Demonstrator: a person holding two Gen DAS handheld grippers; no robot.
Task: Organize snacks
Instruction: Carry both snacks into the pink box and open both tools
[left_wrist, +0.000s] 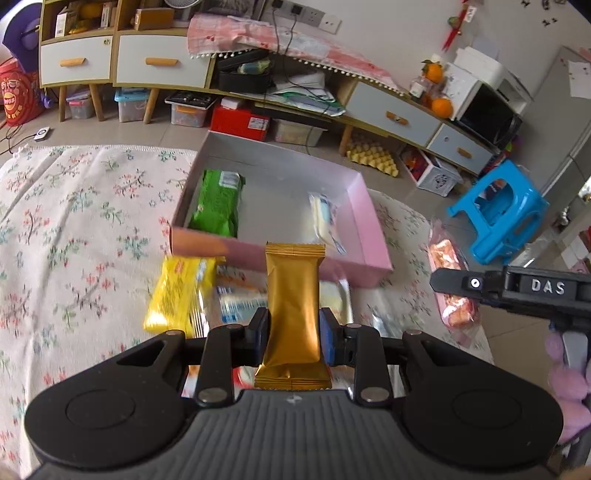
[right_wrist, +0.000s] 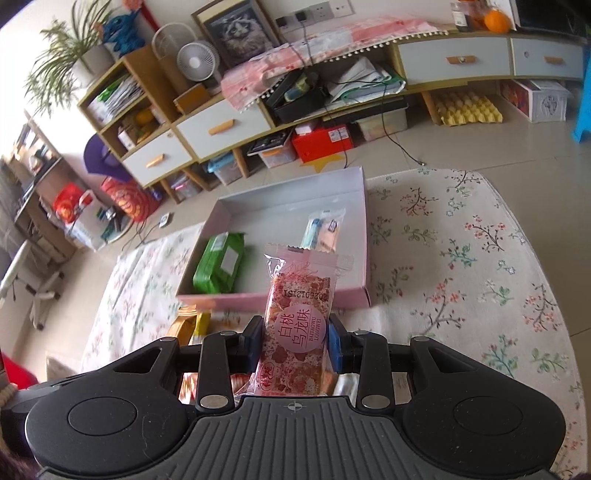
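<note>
My left gripper (left_wrist: 293, 334) is shut on a gold snack packet (left_wrist: 293, 295), held above loose snacks in front of the pink box (left_wrist: 365, 221). The box holds a green packet (left_wrist: 218, 203) and a clear white packet (left_wrist: 325, 218). A yellow packet (left_wrist: 177, 295) and other wrappers lie on the floral cloth below. My right gripper (right_wrist: 295, 341) is shut on a pink peach-oolong snack bar (right_wrist: 299, 317), held in front of the same box (right_wrist: 360, 221), with the green packet (right_wrist: 219, 262) and clear packet (right_wrist: 323, 230) inside. The right gripper and its pink bar (left_wrist: 448, 280) also show at the right in the left wrist view.
The floral cloth (left_wrist: 74, 229) covers the table. A blue plastic stool (left_wrist: 498, 214) stands on the floor at the right. Low cabinets with drawers (left_wrist: 166, 66) and storage bins line the far wall. More loose snacks (right_wrist: 195, 325) lie under my right gripper.
</note>
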